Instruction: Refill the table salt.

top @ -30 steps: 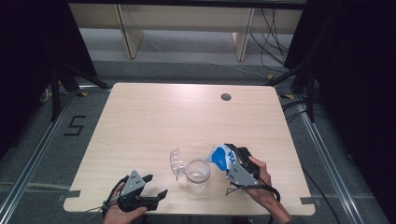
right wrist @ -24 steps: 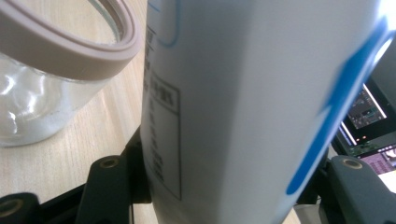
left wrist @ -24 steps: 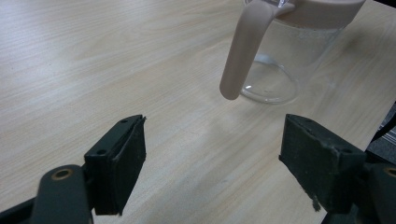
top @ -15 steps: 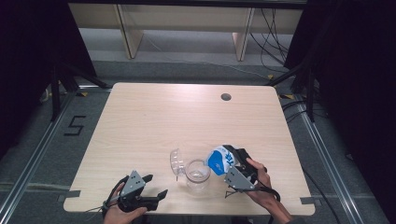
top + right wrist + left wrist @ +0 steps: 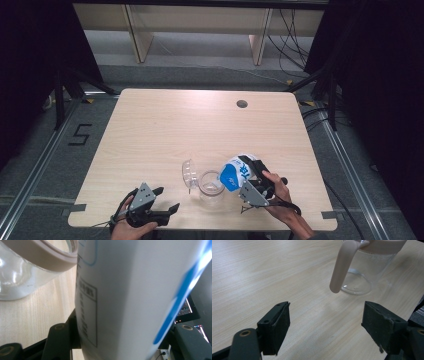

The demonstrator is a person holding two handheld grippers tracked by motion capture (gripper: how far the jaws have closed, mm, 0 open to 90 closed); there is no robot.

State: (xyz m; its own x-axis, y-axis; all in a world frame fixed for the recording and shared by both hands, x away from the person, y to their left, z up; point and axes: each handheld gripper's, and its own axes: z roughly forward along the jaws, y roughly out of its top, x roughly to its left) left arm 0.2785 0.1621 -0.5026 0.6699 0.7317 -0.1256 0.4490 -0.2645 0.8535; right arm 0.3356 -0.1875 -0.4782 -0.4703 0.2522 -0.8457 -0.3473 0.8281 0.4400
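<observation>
High view: 1 clear jug [image 5: 211, 186], 1 carton [image 5: 236, 172] clamped by right gripper [image 5: 248, 176], left gripper [image 5: 166, 200] apart.

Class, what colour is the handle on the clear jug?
Pale beige-pink handle, best in the left gripper view.

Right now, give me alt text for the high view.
The right gripper tips a white-and-blue carton over a clear jug near the wooden table's front edge. The left gripper rests open, empty, at the front left.
</observation>
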